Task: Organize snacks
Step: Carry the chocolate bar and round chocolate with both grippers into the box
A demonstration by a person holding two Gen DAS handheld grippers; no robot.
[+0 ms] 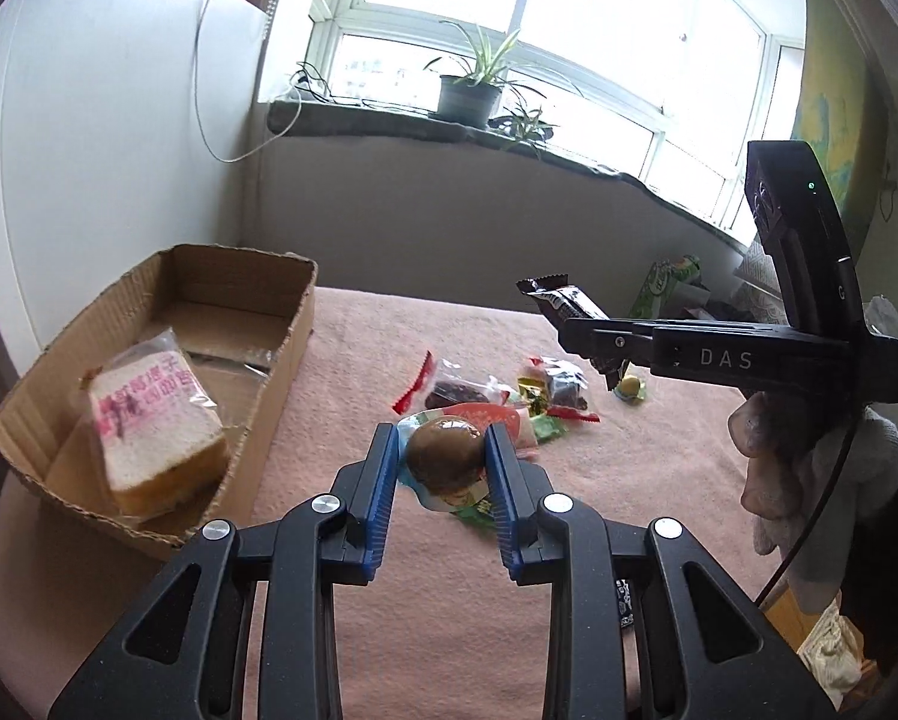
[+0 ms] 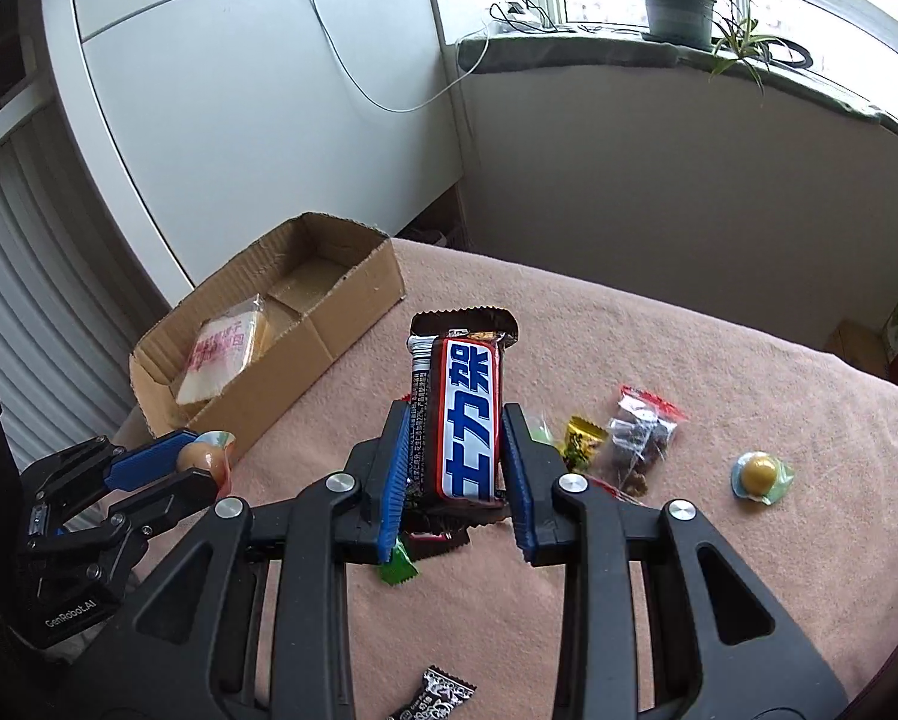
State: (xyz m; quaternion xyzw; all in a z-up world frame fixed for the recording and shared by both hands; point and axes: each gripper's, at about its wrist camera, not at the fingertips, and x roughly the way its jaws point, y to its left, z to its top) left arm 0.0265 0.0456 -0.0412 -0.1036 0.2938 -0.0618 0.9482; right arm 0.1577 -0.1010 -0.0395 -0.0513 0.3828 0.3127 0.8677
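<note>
My left gripper (image 1: 443,453) is shut on a brown braised egg in a clear pack (image 1: 446,459), held above the pink cloth near the box; it also shows in the right wrist view (image 2: 200,459). My right gripper (image 2: 451,456) is shut on a dark chocolate bar (image 2: 460,414) with blue and white lettering, held upright above the snack pile; the bar also shows in the left wrist view (image 1: 559,297). The cardboard box (image 1: 287,354) at the left holds a wrapped sandwich cake (image 1: 149,420), which also shows in the right wrist view (image 2: 224,354).
Loose snacks lie on the pink cloth (image 2: 688,360): a bag of dark dried fruit (image 2: 640,438), a yellow candy (image 2: 583,438), a second egg pack (image 2: 757,474), a green candy (image 2: 398,567), a black wrapped candy (image 2: 437,690). A windowsill with a potted plant (image 1: 469,93) lies beyond.
</note>
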